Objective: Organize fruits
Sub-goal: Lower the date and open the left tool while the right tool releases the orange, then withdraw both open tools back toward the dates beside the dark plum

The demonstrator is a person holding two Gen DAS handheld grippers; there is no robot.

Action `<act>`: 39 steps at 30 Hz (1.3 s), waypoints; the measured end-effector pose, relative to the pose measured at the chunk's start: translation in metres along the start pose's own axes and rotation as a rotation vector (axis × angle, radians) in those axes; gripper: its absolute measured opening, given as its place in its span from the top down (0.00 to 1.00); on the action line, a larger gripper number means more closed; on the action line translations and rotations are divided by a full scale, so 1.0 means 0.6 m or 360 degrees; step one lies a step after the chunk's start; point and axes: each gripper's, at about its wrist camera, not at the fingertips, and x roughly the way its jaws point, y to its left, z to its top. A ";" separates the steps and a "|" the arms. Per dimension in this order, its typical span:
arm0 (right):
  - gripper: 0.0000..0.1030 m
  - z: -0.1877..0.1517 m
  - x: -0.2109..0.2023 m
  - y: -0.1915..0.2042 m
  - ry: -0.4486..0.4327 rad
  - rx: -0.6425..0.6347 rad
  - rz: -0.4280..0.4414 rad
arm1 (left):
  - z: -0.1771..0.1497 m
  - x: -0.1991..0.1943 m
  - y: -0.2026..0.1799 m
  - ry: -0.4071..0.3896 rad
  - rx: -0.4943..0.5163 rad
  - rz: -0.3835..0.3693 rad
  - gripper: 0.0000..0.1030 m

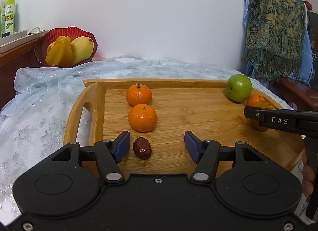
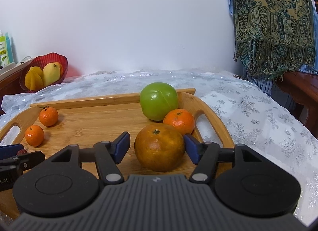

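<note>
Your left hand-held gripper [image 1: 157,145] is spread wide over the wooden tray [image 1: 198,117], a red date [image 1: 142,148] lying between its pads, nearer the left one. Your right hand-held gripper [image 2: 157,145] brackets the large orange [image 2: 159,147] without clamping it, beside a green apple [image 2: 158,101].

A plain white wall [image 1: 149,12] fills the back of the room. A shiny, pale blue cloth [image 2: 248,111] with little snowflakes covers the table. On the right, a green and gold scarf [image 1: 276,32] with a fringe hangs down over blue cloth, above dark red-brown wooden furniture [image 2: 302,89]. On the left stands a dark wooden cabinet [image 1: 14,59]. A green bottle [image 1: 9,16] stands on top of it. The light is soft and even.
</note>
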 end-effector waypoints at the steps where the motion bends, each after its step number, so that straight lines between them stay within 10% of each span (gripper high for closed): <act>1: 0.25 0.000 -0.001 0.000 -0.0005 0.0000 0.0001 | 0.000 -0.002 0.001 -0.0003 -0.0006 -0.0010 0.40; 39: 0.00 -0.100 -0.214 0.039 -0.0403 -0.0244 0.0232 | -0.071 -0.170 -0.023 -0.0072 0.0073 -0.0019 0.06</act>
